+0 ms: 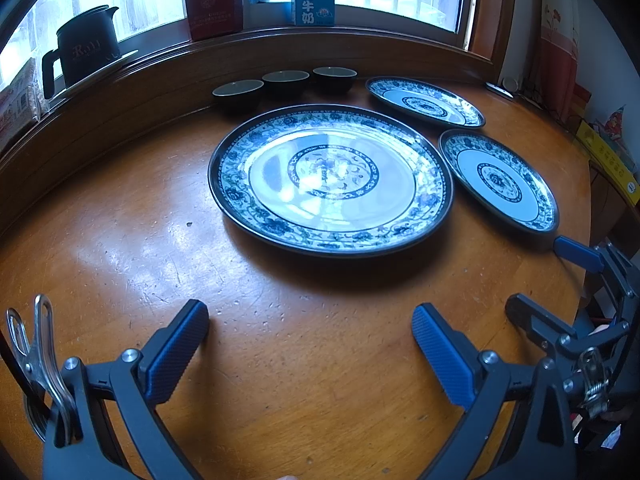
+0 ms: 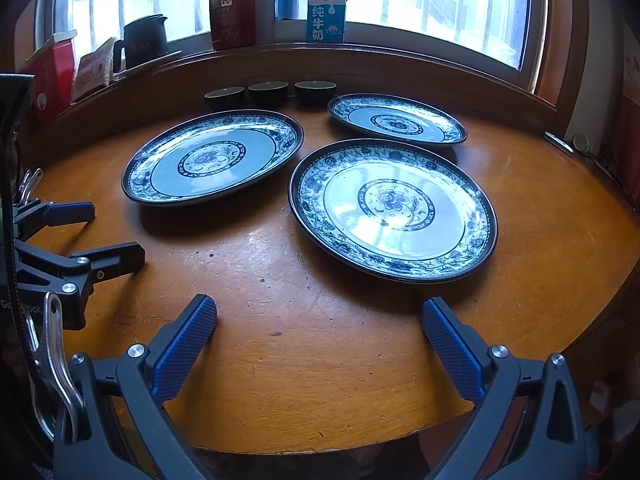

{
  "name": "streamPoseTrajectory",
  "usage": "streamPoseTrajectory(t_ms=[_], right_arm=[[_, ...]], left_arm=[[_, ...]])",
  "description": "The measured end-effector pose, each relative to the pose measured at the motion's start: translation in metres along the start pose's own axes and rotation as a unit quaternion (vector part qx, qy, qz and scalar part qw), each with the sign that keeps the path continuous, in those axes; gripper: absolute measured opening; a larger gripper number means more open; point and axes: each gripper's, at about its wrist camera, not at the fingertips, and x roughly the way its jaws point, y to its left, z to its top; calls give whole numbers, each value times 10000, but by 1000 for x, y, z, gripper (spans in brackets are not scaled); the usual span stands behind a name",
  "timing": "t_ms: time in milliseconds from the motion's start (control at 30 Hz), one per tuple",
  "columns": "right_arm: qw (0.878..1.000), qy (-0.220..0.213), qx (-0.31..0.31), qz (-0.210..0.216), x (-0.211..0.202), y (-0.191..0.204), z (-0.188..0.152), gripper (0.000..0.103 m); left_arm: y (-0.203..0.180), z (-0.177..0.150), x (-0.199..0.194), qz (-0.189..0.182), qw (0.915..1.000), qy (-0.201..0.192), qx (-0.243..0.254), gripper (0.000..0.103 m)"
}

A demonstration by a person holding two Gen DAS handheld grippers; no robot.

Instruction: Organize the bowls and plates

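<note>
Three blue-and-white patterned plates lie flat and apart on the round wooden table. In the left wrist view the left plate (image 1: 330,180) fills the middle, with a second plate (image 1: 498,180) to its right and a third plate (image 1: 426,102) behind. Three dark bowls (image 1: 285,79) stand in a row at the back. My left gripper (image 1: 310,318) is open and empty, short of the left plate. My right gripper (image 2: 319,310) is open and empty, just in front of the second plate (image 2: 394,208). Each gripper shows in the other's view, the right gripper (image 1: 538,276) and the left gripper (image 2: 104,236).
A raised wooden sill runs behind the table under the window. On it stand a blue milk carton (image 2: 326,16), a red box (image 2: 233,6) and a black jug (image 2: 142,42). The table's front edge (image 2: 320,446) is close below my right gripper.
</note>
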Motion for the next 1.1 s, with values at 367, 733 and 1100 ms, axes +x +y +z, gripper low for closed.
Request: streamPoseTrajectory(t_ms=[367, 733, 1100], right_arm=[[10000, 14, -12, 22, 2, 1, 1, 103], [9994, 306, -81, 115, 7, 1, 8, 103], [9955, 934, -105, 132, 15, 4, 19, 103]], left_arm=[[0, 0, 0, 2, 10000, -1, -2, 103], [0, 0, 0, 14, 10000, -4, -11, 103], [0, 0, 1, 117, 9999, -37, -93, 103]])
